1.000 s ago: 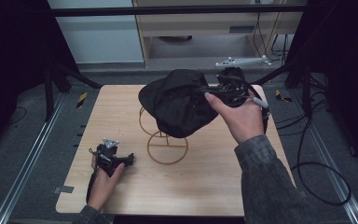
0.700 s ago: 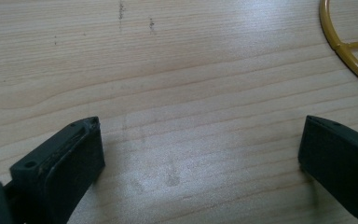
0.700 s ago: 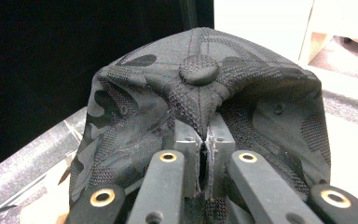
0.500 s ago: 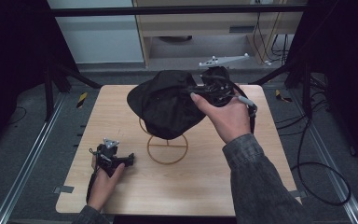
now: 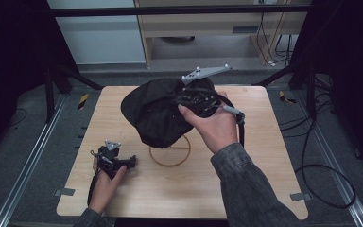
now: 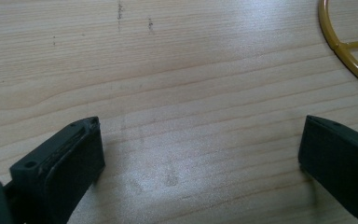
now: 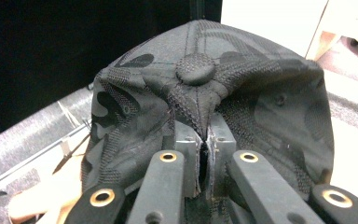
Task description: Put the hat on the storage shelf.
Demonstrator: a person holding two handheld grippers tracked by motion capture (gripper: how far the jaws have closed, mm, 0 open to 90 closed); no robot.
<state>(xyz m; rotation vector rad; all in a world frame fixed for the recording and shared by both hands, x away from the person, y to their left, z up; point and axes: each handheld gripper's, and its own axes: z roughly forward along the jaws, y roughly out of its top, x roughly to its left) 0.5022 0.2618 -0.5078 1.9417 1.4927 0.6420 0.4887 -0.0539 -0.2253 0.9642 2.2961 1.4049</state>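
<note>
A black patterned cap (image 5: 153,113) hangs above the middle of the wooden table (image 5: 264,156), held by my right gripper (image 5: 196,99). In the right gripper view the jaws (image 7: 204,149) are pressed together on a fold of cap (image 7: 261,102) cloth just below its top button. A gold wire stand (image 5: 170,153) with a ring base sits on the table under the cap, its upper part hidden by the cloth. My left gripper (image 5: 133,161) rests on the table at the front left, jaws wide open (image 6: 200,140) over bare wood, with the stand's ring (image 6: 342,49) off to one side.
Dark frame posts and floor rails surround the table. Cables (image 5: 321,165) trail over the floor at the right. A pale cabinet (image 5: 194,28) stands behind the table. Bare wood lies to the right of the stand and along the front edge.
My right hand has carried the cap leftward and slightly down, so it now hangs over the gold stand. The left gripper has stayed put.
</note>
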